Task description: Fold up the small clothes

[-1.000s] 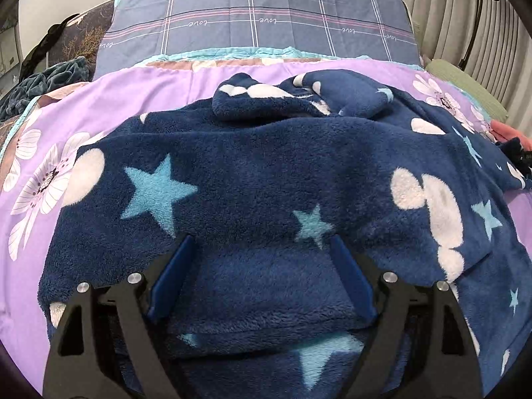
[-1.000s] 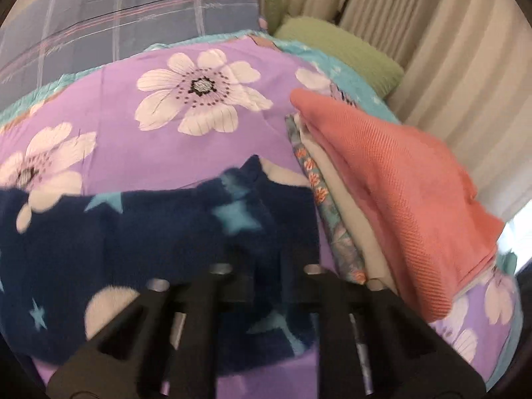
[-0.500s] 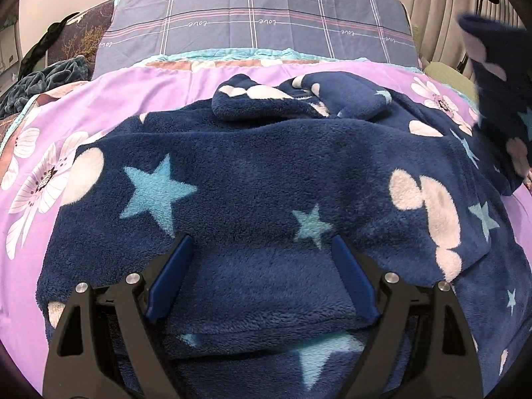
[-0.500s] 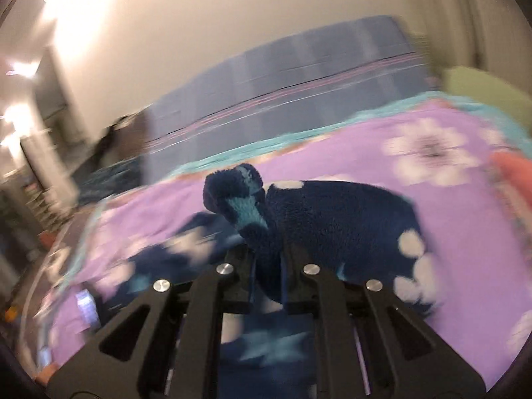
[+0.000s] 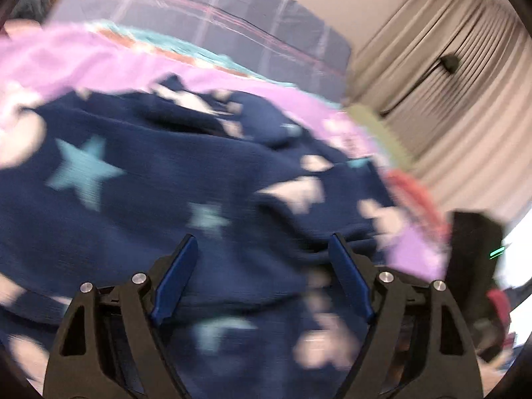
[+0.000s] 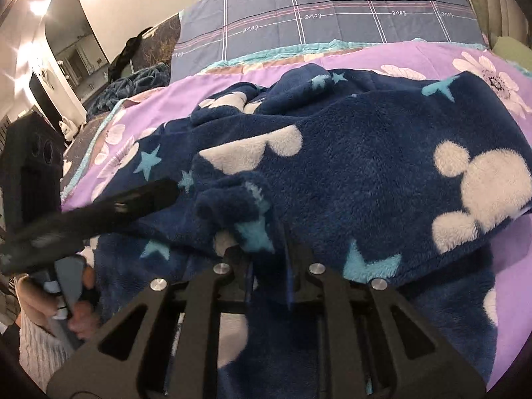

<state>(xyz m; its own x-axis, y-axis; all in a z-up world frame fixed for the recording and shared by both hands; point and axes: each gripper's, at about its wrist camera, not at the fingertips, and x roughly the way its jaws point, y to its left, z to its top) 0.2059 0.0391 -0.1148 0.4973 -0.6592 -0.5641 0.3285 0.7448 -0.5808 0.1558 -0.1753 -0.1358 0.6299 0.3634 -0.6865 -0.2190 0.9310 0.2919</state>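
Observation:
A navy fleece garment [image 6: 365,153] with light-blue stars and white mouse-head shapes lies spread on the purple flowered bedspread [image 6: 432,56]. My right gripper [image 6: 269,246] is shut on a bunched fold of the garment's sleeve [image 6: 246,212] and holds it over the garment's middle. My left gripper [image 5: 262,259] is open and empty, hovering low over the garment [image 5: 166,199]; its view is motion-blurred. The left gripper also shows in the right wrist view [image 6: 99,209] at the left, held in a hand.
A blue plaid pillow [image 6: 332,10] lies at the head of the bed. A salmon folded cloth [image 5: 415,193] and a green cushion [image 5: 379,126] sit at the right by the curtains [image 5: 449,83]. Dark furniture [image 6: 30,166] stands left of the bed.
My right gripper has carried the sleeve from the right edge up and over onto the garment's middle. My left gripper has swung to the right and tilted, still open.

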